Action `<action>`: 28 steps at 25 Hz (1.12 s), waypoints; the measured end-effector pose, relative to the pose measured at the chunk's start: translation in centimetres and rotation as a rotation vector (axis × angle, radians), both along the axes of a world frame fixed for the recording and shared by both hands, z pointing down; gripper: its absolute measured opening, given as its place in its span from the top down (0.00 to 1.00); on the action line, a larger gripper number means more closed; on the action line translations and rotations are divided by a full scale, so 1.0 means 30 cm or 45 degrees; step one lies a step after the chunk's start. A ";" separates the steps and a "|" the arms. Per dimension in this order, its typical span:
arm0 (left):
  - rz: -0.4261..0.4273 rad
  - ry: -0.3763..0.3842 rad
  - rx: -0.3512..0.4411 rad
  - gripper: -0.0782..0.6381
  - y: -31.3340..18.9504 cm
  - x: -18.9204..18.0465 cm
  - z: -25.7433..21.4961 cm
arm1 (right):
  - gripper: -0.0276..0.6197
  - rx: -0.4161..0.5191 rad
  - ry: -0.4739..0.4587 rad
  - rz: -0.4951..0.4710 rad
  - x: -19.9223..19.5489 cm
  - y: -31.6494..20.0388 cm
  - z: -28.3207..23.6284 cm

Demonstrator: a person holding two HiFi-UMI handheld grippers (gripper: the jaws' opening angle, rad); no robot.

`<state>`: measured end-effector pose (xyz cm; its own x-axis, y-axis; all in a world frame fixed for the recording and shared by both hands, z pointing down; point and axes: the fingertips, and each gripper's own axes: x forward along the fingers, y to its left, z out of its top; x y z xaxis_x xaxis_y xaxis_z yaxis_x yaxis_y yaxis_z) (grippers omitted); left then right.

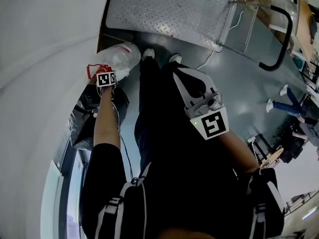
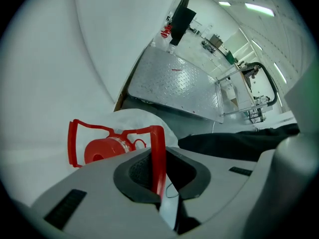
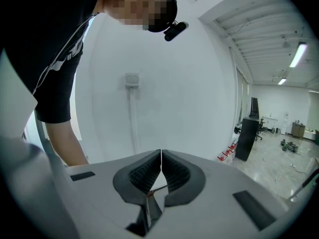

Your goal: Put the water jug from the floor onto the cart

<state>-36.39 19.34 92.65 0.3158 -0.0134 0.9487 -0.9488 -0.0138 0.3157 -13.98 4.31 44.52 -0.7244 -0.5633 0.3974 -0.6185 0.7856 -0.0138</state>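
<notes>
left hand-held gripper (image 2: 162, 174) was clamped nearly shut on the thin red handle (image 2: 158, 153) of the water jug (image 1: 119, 57), with the strap running straight down between the pads. the red cap (image 2: 102, 151) sat just beside the jaws. right hand-held gripper (image 3: 161, 171) had its jaws fully together on nothing and was pointed off at the wall, so it gave the jug no support. the jug was low at the person's left, near the wall (image 1: 45, 44) and just short of the near corner of the cart (image 1: 174, 9). couldn't tell whether it was clear of the floor (image 1: 239, 98). main risk as i read it: the whole load hung on one narrow plastic strap in a single pinch. the strap could slide through the pads, flex, or pull off the neck. a jug hanging from one point would likely swing into the leg or the cart edge on the way over. white cable (image 1: 212, 54) lay by the feet, a possible snag when stepping in. cart wheels were out of view, so it might roll on set-down.
</notes>
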 end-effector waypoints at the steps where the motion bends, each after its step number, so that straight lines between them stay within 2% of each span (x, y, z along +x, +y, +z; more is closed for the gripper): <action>1: -0.022 0.004 -0.004 0.83 0.005 0.004 -0.031 | 0.93 0.001 -0.009 0.018 0.016 -0.002 -0.025; 4: -0.077 0.036 0.004 0.83 0.017 0.047 -0.130 | 0.93 0.020 -0.050 0.086 0.070 -0.007 -0.106; 6: -0.075 0.078 0.018 0.83 0.021 0.105 -0.184 | 0.93 0.057 -0.060 0.135 0.110 -0.011 -0.133; 11: 0.087 0.161 0.049 0.83 0.024 0.293 -0.294 | 0.93 0.100 -0.079 0.289 0.227 -0.023 -0.149; 14: 0.194 0.181 0.053 0.83 0.000 0.362 -0.317 | 0.93 0.154 -0.089 0.352 0.289 -0.032 -0.163; 18: 0.300 0.162 0.077 0.83 -0.088 0.366 -0.371 | 0.93 0.206 -0.116 0.429 0.334 -0.036 -0.206; 23: 0.421 0.154 0.110 0.83 -0.188 0.346 -0.482 | 0.93 0.225 -0.152 0.464 0.360 -0.054 -0.264; 28: 0.412 0.143 0.193 0.83 -0.295 0.376 -0.503 | 0.93 0.249 -0.212 0.501 0.385 -0.118 -0.242</action>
<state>-25.10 10.48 77.57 0.4290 -0.0336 0.9027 -0.8470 -0.3622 0.3891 -2.43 0.76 37.26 -0.4858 -0.8606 0.1531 -0.8717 0.4898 -0.0130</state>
